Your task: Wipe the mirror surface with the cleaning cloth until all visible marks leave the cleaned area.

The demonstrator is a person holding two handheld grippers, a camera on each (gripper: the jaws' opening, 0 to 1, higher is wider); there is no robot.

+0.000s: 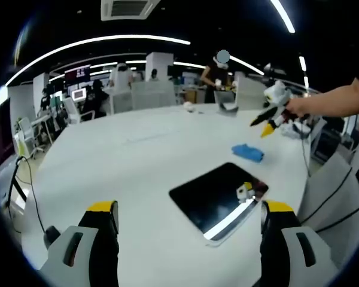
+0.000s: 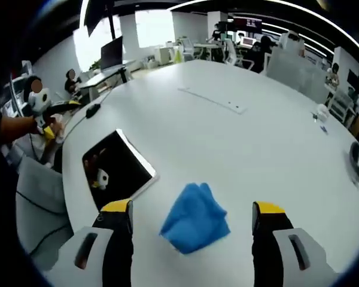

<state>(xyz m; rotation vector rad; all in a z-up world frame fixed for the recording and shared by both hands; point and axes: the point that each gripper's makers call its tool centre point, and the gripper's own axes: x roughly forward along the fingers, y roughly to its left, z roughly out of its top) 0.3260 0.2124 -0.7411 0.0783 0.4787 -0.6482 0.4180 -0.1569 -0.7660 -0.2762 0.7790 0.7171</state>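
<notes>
Mirror: dark rectangular mirror (image 1: 218, 197) lying flat on the white surface (image 1: 137, 161), near its edge; in the left gripper view its long axis runs from lower right toward upper left, a bright strip of reflected light along its near short end.
Cloth: crumpled blue cloth (image 2: 195, 217) on the surface just beside the mirror (image 2: 115, 168), not touching it.
Left gripper (image 1: 188, 230): fingers spread, holding nothing, above the surface with the mirror between and ahead of them.
Right gripper (image 2: 191, 227): fingers spread and empty, the cloth lying between them.
Left gripper view: shows the right gripper (image 1: 269, 122) from outside, held by a hand above the cloth (image 1: 248, 152).
Right gripper view: shows a strip of sockets (image 2: 212, 100) set in the surface's middle.
</notes>
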